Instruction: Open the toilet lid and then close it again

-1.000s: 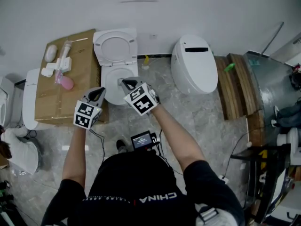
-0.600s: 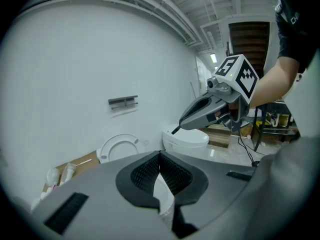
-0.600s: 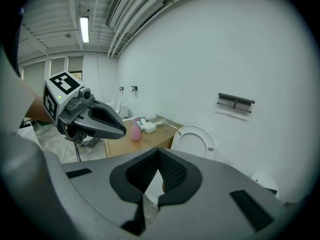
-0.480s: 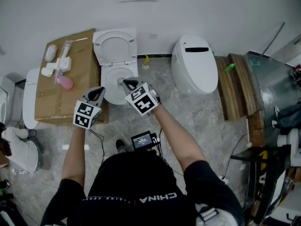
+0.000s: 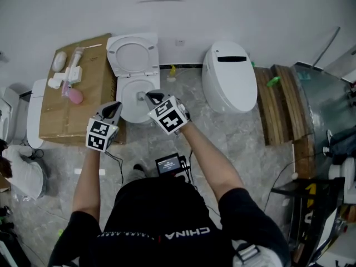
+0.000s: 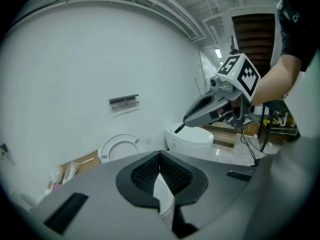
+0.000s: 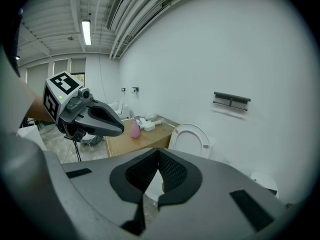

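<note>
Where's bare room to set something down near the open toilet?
Cardboard box: near half is bare; the far corner is crowded with the pink bottle and white items. Floor between open toilet and closed toilet is free.

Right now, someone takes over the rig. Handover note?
Left gripper: shut, empty, beside the front of the toilet bowl.
Right gripper: shut, empty, over the bowl.
Toilet lid: up, standing against the wall; neither gripper touches it.
Done: the lid is open.
Left: bring the lid down shut.
</note>
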`<state>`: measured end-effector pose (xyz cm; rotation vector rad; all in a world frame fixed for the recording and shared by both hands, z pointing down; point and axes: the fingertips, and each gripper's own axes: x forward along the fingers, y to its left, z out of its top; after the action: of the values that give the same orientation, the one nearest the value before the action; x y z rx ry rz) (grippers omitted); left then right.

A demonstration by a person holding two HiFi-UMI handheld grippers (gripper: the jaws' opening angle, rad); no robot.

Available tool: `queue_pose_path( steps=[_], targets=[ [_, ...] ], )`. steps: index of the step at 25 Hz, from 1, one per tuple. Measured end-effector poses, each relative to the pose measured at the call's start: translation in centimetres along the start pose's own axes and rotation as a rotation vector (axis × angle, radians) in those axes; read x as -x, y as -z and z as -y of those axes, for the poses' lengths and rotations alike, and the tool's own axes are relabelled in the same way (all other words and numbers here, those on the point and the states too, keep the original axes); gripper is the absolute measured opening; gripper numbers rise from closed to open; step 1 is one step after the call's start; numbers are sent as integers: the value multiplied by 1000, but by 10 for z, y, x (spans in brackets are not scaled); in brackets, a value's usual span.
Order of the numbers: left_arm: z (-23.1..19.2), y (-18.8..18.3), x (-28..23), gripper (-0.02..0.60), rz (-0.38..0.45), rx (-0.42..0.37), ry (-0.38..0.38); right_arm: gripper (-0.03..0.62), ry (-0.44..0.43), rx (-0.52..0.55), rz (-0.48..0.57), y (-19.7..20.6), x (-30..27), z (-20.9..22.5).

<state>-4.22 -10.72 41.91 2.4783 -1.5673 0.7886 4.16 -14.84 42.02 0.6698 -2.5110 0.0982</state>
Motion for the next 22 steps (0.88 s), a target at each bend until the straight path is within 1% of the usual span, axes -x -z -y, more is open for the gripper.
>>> queue_pose_path(
  steps=[5, 9, 16, 22],
  targets=[
    [5, -4, -8, 9, -7, 6, -32, 14, -21, 17, 6, 3, 2, 13],
    [-10, -4, -16, 9, -15, 12, -48, 14, -33, 17, 5, 0, -9, 20],
    [-61, 6, -52, 9, -16, 16, -30, 14, -13, 5, -18, -10, -61, 44],
    [-126, 1, -91, 9, -7, 0, 21, 14, 24, -19, -34, -43, -118, 72]
  ],
)
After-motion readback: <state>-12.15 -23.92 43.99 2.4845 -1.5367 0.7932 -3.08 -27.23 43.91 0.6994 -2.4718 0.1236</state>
